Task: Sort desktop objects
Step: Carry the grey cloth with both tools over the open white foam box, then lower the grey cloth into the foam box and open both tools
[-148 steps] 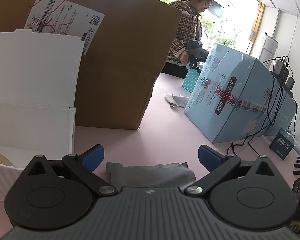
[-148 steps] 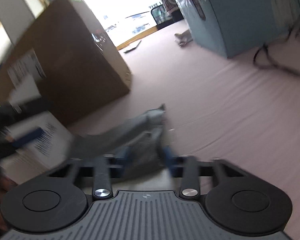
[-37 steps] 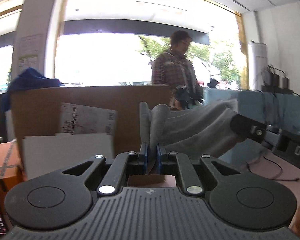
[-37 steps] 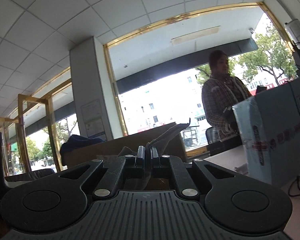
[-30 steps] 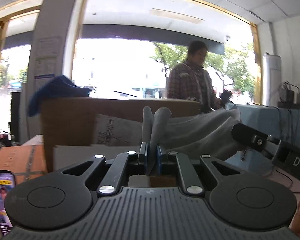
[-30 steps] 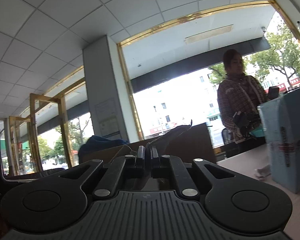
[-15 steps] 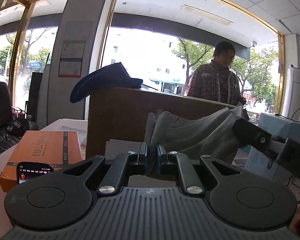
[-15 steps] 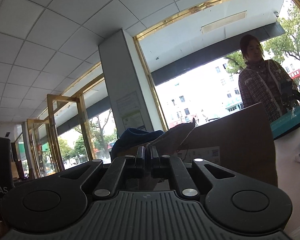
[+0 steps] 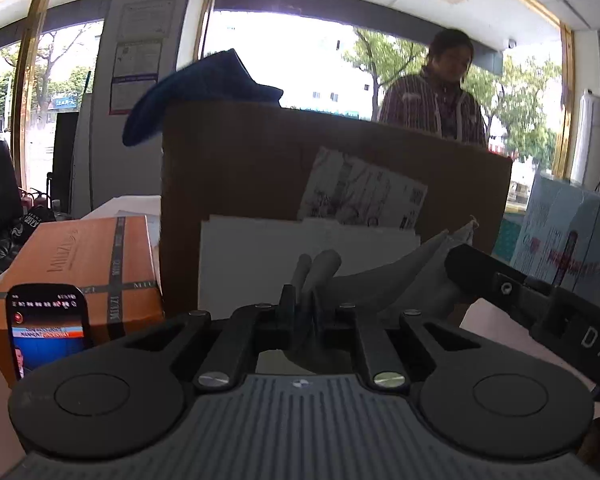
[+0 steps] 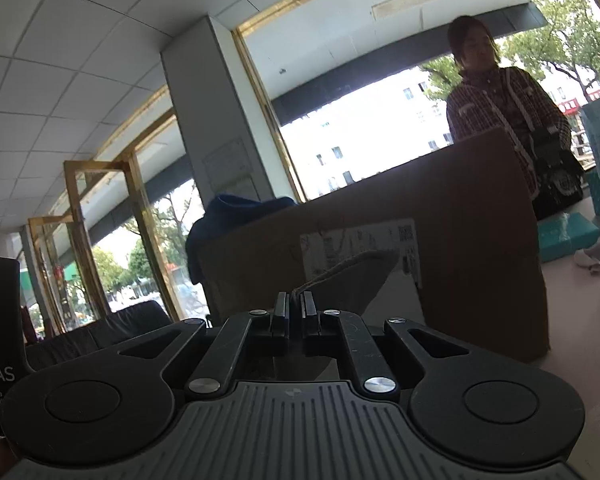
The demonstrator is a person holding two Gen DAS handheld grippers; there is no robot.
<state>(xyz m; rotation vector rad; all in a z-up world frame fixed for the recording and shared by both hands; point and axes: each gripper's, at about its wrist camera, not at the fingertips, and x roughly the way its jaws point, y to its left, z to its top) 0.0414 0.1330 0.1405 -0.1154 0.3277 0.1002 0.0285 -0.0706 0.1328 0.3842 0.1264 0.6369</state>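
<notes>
At far left in the left wrist view, a lit phone (image 9: 48,328) stands before an orange box (image 9: 80,264). The left gripper (image 9: 305,304) is clamped on one end of the grey cloth (image 9: 404,276), which is held in the air in front of the brown cardboard box (image 9: 260,168); a blue garment (image 9: 204,88) lies on that box. The right gripper (image 10: 294,306) pinches the cloth's other end, jaws nearly together. A person in a plaid jacket (image 10: 508,120) stands behind, beside a light-blue box (image 9: 572,240).
</notes>
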